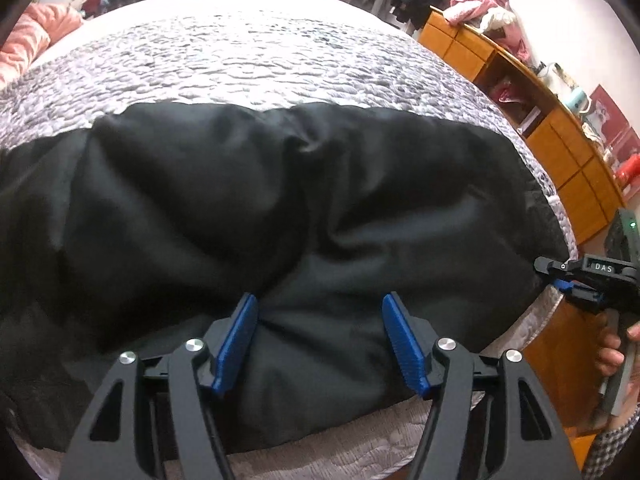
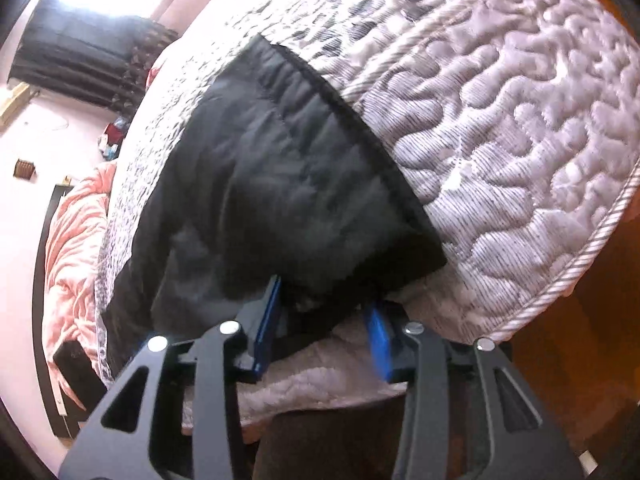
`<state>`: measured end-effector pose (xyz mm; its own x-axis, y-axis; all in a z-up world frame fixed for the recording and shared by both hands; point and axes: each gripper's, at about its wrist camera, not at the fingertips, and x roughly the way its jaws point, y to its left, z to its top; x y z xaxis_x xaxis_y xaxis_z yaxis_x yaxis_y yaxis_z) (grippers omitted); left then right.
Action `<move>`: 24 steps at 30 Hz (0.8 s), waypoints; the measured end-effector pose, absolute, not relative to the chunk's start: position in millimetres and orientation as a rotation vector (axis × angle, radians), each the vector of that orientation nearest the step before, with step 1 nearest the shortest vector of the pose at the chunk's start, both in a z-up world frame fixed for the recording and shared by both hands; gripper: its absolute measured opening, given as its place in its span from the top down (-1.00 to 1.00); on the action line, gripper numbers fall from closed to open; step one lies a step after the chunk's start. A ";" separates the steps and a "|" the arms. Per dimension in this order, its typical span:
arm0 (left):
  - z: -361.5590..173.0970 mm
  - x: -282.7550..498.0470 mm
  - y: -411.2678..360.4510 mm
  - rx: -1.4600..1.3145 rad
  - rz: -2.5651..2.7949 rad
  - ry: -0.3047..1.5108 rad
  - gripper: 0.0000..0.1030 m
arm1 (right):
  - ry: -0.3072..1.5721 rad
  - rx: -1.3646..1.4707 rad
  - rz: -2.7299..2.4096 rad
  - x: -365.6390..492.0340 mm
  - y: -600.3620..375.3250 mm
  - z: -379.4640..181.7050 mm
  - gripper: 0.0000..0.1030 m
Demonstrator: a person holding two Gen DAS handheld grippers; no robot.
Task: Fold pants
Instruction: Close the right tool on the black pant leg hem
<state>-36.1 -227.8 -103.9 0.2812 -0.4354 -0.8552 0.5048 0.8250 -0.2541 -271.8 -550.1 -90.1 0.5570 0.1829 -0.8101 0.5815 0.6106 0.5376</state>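
Observation:
Black padded pants [image 1: 240, 184] lie stretched sideways across a bed with a grey quilted cover [image 1: 260, 60]. My left gripper [image 1: 320, 320] stands open over their near edge, and a bulge of the cloth rises between its blue pads [image 1: 236, 344]. At the pants' right end my right gripper [image 1: 550, 276] comes in from the side, held by a hand [image 1: 608, 356]. In the right wrist view a corner of the pants [image 2: 280, 168] hangs over the mattress edge, and my right gripper [image 2: 324, 320] is shut on it, with dark cloth filling the gap between its pads.
A wooden cabinet [image 1: 560, 140] with clothes and small items on top runs along the bed's right side. A pink blanket [image 1: 28, 40] lies at the far left of the bed. The quilted mattress edge [image 2: 500, 140] drops off beside the right gripper.

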 end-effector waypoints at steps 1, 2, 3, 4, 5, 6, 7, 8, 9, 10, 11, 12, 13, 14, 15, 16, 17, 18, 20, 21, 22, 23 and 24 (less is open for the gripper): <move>-98.8 -35.3 -225.8 0.073 -0.603 1.124 -0.24 | 0.983 0.864 -0.282 -268.0 -544.9 -82.0 0.72; -93.9 -34.5 -223.7 0.061 -0.592 1.115 -0.24 | 0.980 0.809 -0.292 -264.4 -540.9 -71.8 0.80; -82.9 -33.4 -219.3 0.031 -0.580 1.082 -0.22 | 0.969 0.753 -0.299 -258.4 -536.2 -58.9 0.84; -75.9 -33.1 -218.0 0.021 -0.573 1.058 -0.22 | 0.943 0.693 -0.300 -253.8 -531.0 -38.7 0.85; -65.6 -33.3 -216.6 0.017 -0.568 1.016 -0.22 | 0.911 0.661 -0.295 -251.8 -528.5 -22.9 0.86; -60.9 -33.9 -217.0 0.027 -0.561 0.992 -0.23 | 0.863 0.625 -0.284 -251.2 -526.1 -0.4 0.86; -58.8 -34.0 -218.0 0.046 -0.546 0.969 -0.24 | 0.842 0.607 -0.284 -251.3 -523.7 10.8 0.87; -61.6 -33.2 -220.1 0.076 -0.530 0.953 -0.24 | 0.824 0.591 -0.296 -252.8 -523.7 20.8 0.87; -67.6 -30.9 -221.8 0.090 -0.526 0.964 -0.23 | 0.816 0.581 -0.316 -253.7 -524.8 25.3 0.87; -76.6 -28.4 -222.7 0.098 -0.520 0.988 -0.22 | 0.829 0.567 -0.354 -255.7 -527.2 22.5 0.87; -88.2 -25.4 -222.1 0.096 -0.515 1.024 -0.22 | 0.854 0.565 -0.386 -256.7 -530.0 15.2 0.87; -103.5 -22.6 -221.3 0.089 -0.514 1.071 -0.20 | 0.899 0.588 -0.425 -259.2 -536.8 -2.5 0.87; -110.9 -23.2 -220.0 0.095 -0.517 1.067 -0.21 | 0.935 0.605 -0.443 -263.0 -541.0 -15.9 0.86; -113.4 -26.0 -219.9 0.112 -0.523 1.041 -0.22 | 0.983 0.634 -0.463 -262.6 -544.5 -36.1 0.86; -114.1 -29.3 -221.6 0.140 -0.531 1.025 -0.22 | 1.021 0.669 -0.471 -263.1 -550.1 -54.1 0.86; -113.1 -30.1 -222.0 0.147 -0.535 1.022 -0.22 | 1.050 0.713 -0.469 -266.3 -555.5 -73.2 0.85; -113.0 -30.5 -221.5 0.143 -0.539 1.025 -0.22 | 1.055 0.724 -0.467 -269.1 -557.1 -80.9 0.82; -110.3 -28.9 -219.2 0.123 -0.544 1.037 -0.22 | 1.045 0.714 -0.469 -271.3 -557.0 -80.6 0.80; -103.7 -25.7 -213.1 0.083 -0.538 1.055 -0.22 | 1.035 0.691 -0.472 -272.9 -554.3 -72.5 0.77; -101.4 -23.8 -210.4 0.072 -0.534 1.060 -0.22 | 1.028 0.686 -0.469 -275.9 -552.7 -68.2 0.69; -97.8 -24.6 -207.9 0.063 -0.533 1.059 -0.26 | 1.016 0.685 -0.458 -277.3 -554.5 -60.9 0.66; -91.5 -25.6 -202.5 0.062 -0.529 1.047 -0.30 | 1.008 0.689 -0.449 -282.6 -553.7 -56.8 0.58; -87.2 -27.0 -199.0 0.068 -0.520 1.035 -0.37 | 0.993 0.706 -0.435 -289.9 -555.5 -51.5 0.48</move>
<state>-27.0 -199.0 -87.2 0.4009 -0.3793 -0.8339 0.4423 0.8773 -0.1864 -289.9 -555.5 -51.5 0.4899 -0.0194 -0.8715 0.6279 0.7014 0.3374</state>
